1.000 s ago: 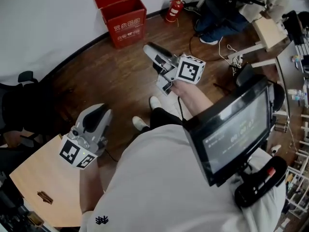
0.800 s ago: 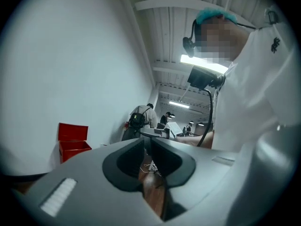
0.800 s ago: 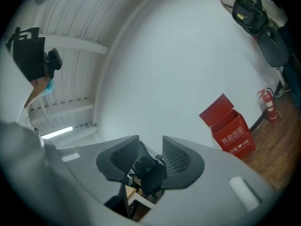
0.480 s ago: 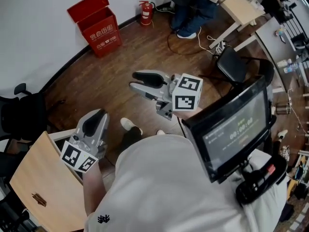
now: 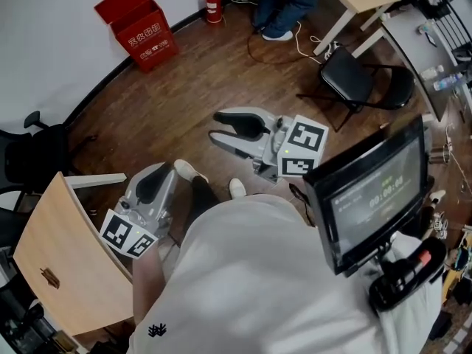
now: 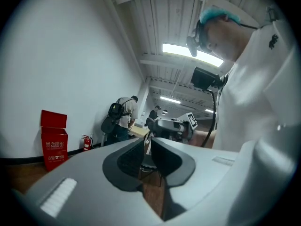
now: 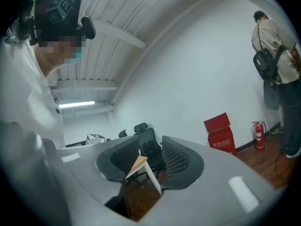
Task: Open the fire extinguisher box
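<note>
Both grippers hang empty above the dark wood plank floor (image 5: 184, 87); the left gripper (image 5: 151, 185), at 8 o'clock, shows its jaws a narrow slit apart; the right gripper (image 5: 214, 126), near centre, stands released with a wider gap; a light wooden worktop (image 5: 63, 264) lies at 8 o'clock, a black office chair (image 5: 29, 161) at 9; far off at 11 o'clock the red metal fire extinguisher box (image 5: 147, 39) stands against the white wall (image 5: 51, 43), lid raised, well apart from both grippers; a red fire extinguisher (image 5: 212, 4) stands at 12.
</note>
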Demonstrator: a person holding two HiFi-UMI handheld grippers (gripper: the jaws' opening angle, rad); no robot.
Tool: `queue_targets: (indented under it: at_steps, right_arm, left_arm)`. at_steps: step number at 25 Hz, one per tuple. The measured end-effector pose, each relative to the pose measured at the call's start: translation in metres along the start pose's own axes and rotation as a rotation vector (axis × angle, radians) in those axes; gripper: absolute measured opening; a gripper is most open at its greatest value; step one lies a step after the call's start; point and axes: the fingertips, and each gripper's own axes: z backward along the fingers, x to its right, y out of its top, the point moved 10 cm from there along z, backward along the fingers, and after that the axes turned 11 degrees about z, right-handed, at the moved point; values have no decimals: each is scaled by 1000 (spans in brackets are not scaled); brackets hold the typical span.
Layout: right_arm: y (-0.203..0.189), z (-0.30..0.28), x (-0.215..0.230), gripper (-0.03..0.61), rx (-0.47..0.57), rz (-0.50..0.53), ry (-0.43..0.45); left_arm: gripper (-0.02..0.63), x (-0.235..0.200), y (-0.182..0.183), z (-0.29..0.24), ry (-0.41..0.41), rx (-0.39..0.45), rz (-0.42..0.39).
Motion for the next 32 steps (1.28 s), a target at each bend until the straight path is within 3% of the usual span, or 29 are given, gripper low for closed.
queue_targets:
  at_steps: [13,26,32]
  right_arm:
    - [21,30,-21,135,15,106,-11]
    - [21,23,-23,135,2,110,-31]
    - [15,-26,-2,135,-36,113,-26]
  left_arm:
    - [46,31,0,-16,-44,-10,-30]
    - [46,26,1,-5,-26,-6,-10]
    - [46,-24,11,5,-23,14,12]
